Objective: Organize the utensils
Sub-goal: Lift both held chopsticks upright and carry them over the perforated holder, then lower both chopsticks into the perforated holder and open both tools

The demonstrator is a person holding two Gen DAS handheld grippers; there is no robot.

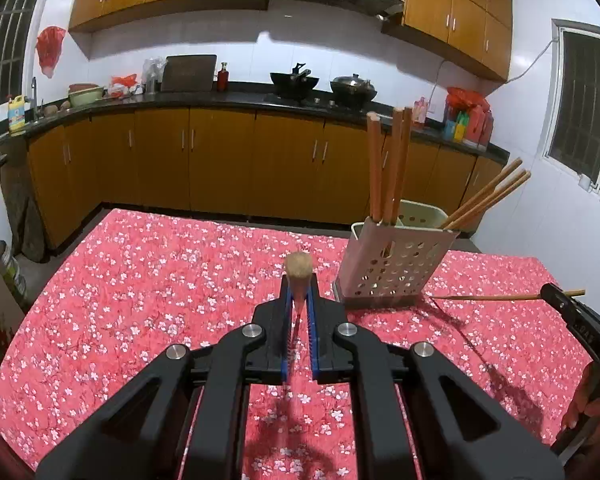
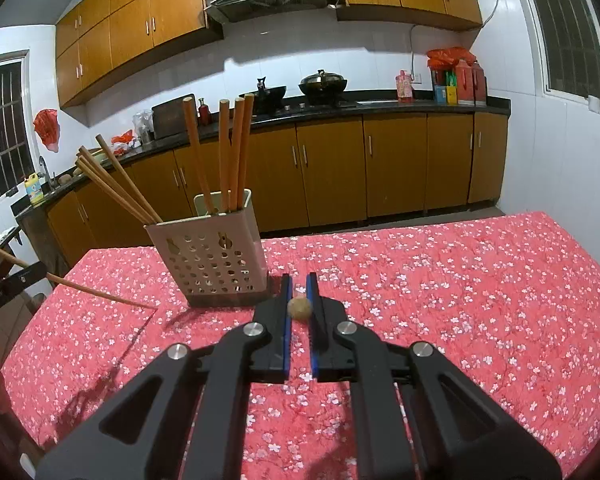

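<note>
**A:** What is the left black two-finger gripper with blue pads (image 1: 299,280) doing?

**B:** Its jaws are pinching a slim wooden chopstick (image 1: 298,268) between them. The blunt end of that stick is poking out past the fingertips, seen nearly end-on, and the thin part is running back between the pads. It is hanging above the red tablecloth with small white blossoms (image 1: 148,280), not touching it.

**A:** And the right black two-finger gripper with blue pads (image 2: 299,284)?

**B:** It is clamping a second wooden chopstick (image 2: 299,308) in the same way; the round blunt end is sitting between the narrow jaws. From the left wrist view that chopstick is showing side-on, sticking out of the right gripper at the picture's right edge, its tip pointing toward the holder.

**A:** Where are the other utensils sitting?

**B:** The cream perforated plastic utensil holder (image 2: 216,256) is standing upright on the cloth, between the two grippers and a little beyond them. One bunch of long wooden chopsticks (image 2: 230,152) is standing almost straight in its rear compartment, and another bunch of wooden chopsticks (image 2: 116,180) is leaning outward over the rim on the left-hand side in the right wrist view.

**A:** Anything behind?

**B:** Brown wooden kitchen cabinets (image 1: 220,160) are running under a dark countertop (image 1: 204,98).
</note>
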